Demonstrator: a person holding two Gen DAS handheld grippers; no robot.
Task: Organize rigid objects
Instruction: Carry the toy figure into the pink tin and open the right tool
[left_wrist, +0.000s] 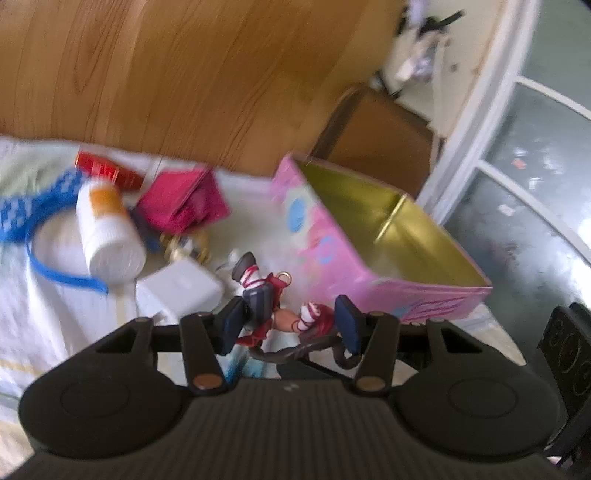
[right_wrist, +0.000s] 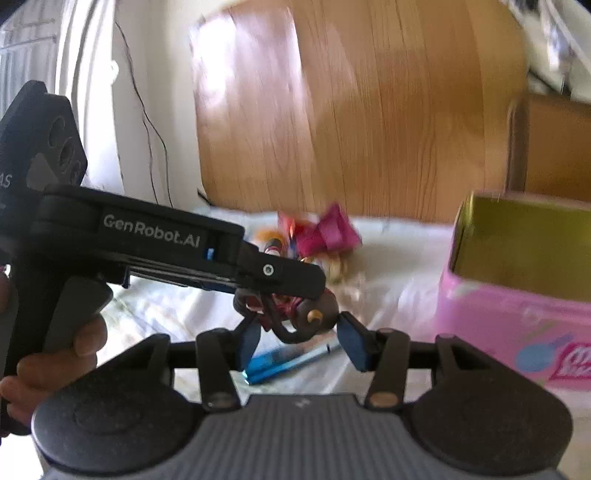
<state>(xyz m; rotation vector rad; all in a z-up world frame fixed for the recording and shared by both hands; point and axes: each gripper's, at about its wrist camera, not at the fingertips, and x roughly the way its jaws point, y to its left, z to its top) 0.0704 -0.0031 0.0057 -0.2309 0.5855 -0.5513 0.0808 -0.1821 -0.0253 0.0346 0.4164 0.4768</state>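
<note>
- The step in hand looks like a hand-over of a small toy figurine (left_wrist: 273, 310) between the two grippers, ahead of putting it in the pink tin box (left_wrist: 373, 269).
- In the left wrist view the left gripper (left_wrist: 291, 325) has its blue pads around the figurine at lower centre of the frame; the left-hand pad lies against the figure's dark body, the right-hand pad by its red hair. It appears to grip the toy, though blur leaves the right contact uncertain.
- In the right wrist view the right gripper (right_wrist: 297, 339) stands partly open at lower centre, its pads either side of the figurine's brown head (right_wrist: 317, 314) without clearly pressing on it.
- The left gripper's black body (right_wrist: 147, 240) crosses that view from the left, held by a hand (right_wrist: 51, 362).
- The tin sits open at right, its gold inside apparently empty.
- A white bottle (left_wrist: 107, 229), a magenta pouch (left_wrist: 184, 203) and a blue pen (right_wrist: 288, 362) lie on the white cloth.
- Next, I judge, the right gripper must draw clear, then the left carry the toy to the right over the tin's rim and let go.
</note>
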